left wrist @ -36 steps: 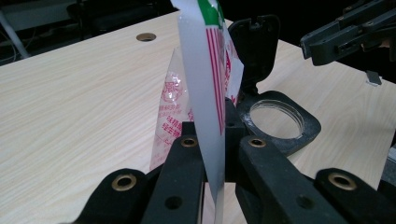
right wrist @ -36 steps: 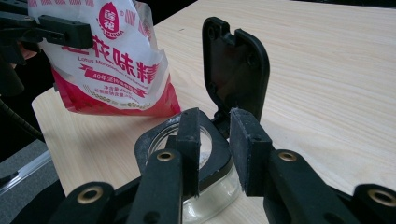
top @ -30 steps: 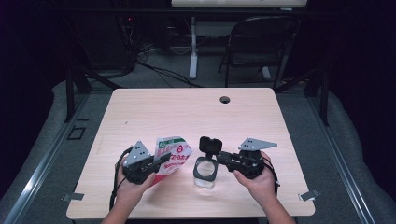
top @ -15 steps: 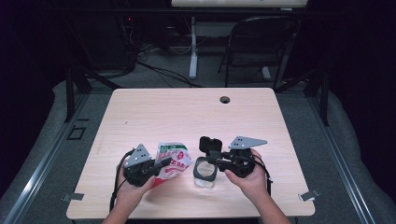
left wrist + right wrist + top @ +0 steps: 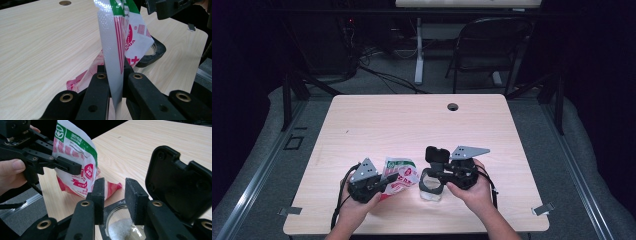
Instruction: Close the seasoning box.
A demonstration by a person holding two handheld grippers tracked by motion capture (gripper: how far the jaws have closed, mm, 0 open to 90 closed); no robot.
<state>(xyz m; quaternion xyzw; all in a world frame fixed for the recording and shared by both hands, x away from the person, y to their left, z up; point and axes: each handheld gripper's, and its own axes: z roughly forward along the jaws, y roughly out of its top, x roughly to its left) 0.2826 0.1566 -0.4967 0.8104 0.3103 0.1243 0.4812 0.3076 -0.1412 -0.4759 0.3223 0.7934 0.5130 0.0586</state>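
Pouch [image 5: 398, 175] stands upright, clamped in my left gripper [image 5: 384, 181] just left of the open jar [image 5: 431, 186], whose mouth sits below my right gripper [image 5: 436, 176], jaws parted and just been opening, gripping nothing.

Pouch [image 5: 75, 162]: green band w/ a round logo and "Green…" (rest too small to read), "40" in red below; left gripper view shows an ® mark.
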